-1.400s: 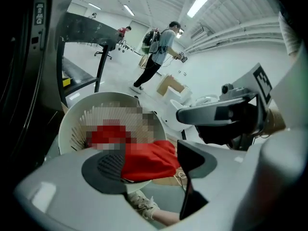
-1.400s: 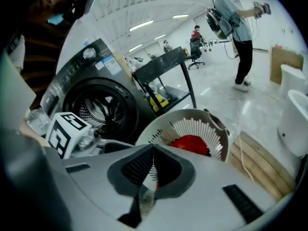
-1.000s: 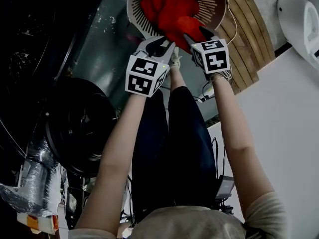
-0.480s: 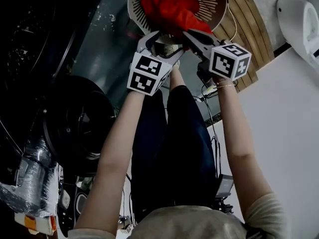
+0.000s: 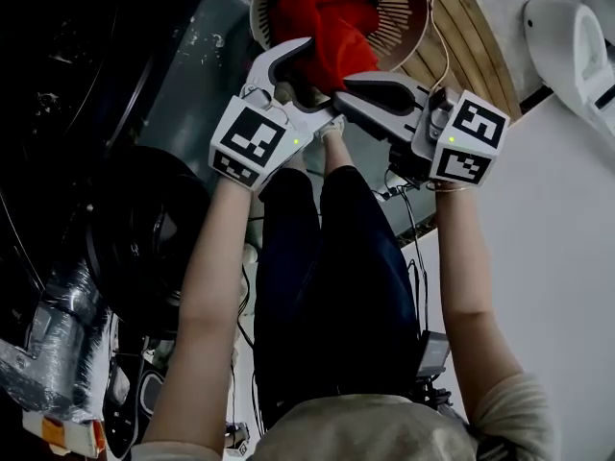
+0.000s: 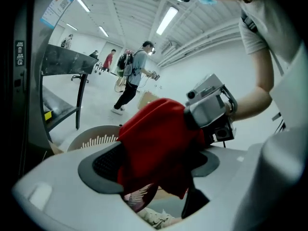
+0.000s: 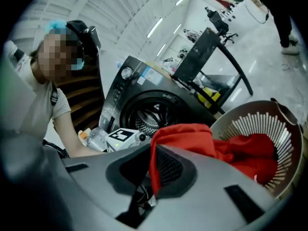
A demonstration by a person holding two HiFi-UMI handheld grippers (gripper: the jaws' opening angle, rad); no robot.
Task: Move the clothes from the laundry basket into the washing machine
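Both grippers stand higher than one second ago: they have risen from the contents of the laundry basket (image 5: 261, 12) to a position over the basket rim nearest the person, and the right gripper (image 5: 348, 94) now lies close to level instead of reaching down into the basket.

Left gripper (image 5: 312, 80): the jaws have just been opening and now stand wide apart. A fold of the red garment (image 5: 327, 12) hangs between them, but the pads do not press on it.

Right gripper: the jaws have closed within the last second and are clamped on an edge of the red garment. In the right gripper view (image 7: 154, 172) the cloth (image 7: 185, 134) runs from between the pads up over the jaw and back down into the basket (image 7: 240, 115).

Red garment: one part is lifted clear of the basket, drawn up between the two grippers; the remainder lies inside the basket.

Washing machine (image 7: 144, 105): it stands just beside the basket, well apart from the garment. Its perforated drum (image 7: 147, 123) shows through the round front opening.
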